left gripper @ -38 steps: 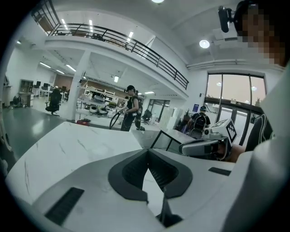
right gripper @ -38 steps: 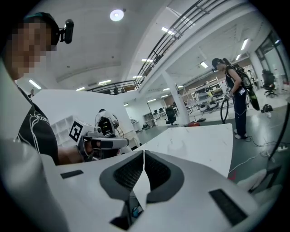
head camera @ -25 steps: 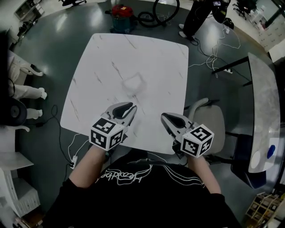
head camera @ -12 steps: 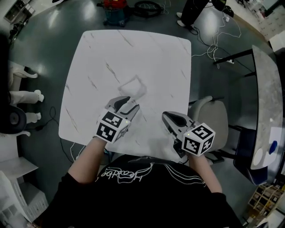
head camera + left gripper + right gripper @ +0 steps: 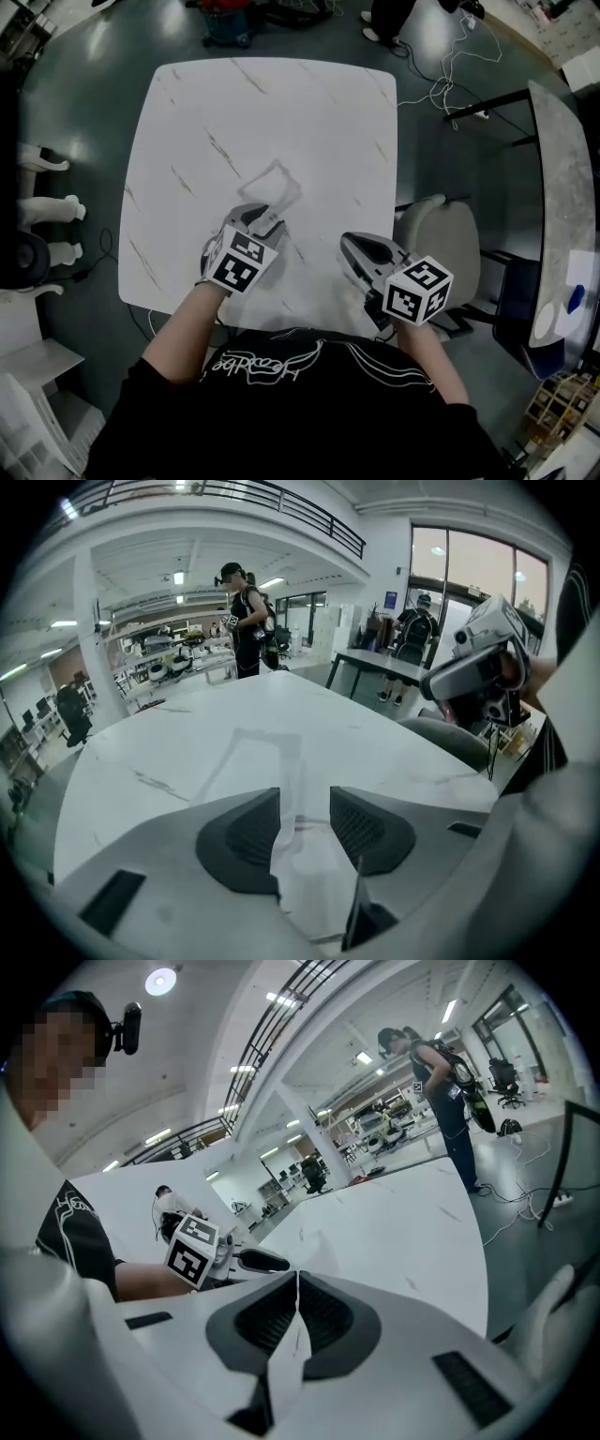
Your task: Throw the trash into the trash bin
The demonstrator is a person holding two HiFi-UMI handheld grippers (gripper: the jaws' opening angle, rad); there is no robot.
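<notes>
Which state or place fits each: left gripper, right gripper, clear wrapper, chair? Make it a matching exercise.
Things:
1 left gripper
2 right gripper
3 clear wrapper
4 chair

States or places:
a at the right edge of the table
b jaws together
c jaws apart
d flat on the table

Pairs: 1-c, 2-b, 3-d, 4-a.

The left gripper's jaws have just been opening; nothing is gripped between them.

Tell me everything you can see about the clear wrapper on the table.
The clear wrapper is a thin, see-through plastic film, roughly rectangular, lying on the white marbled table near its middle, its edges only faint lines. Its near end reaches between the jaws of the left gripper, which have just been opening and stand apart, not pressing it. Nothing else touches it.
</notes>
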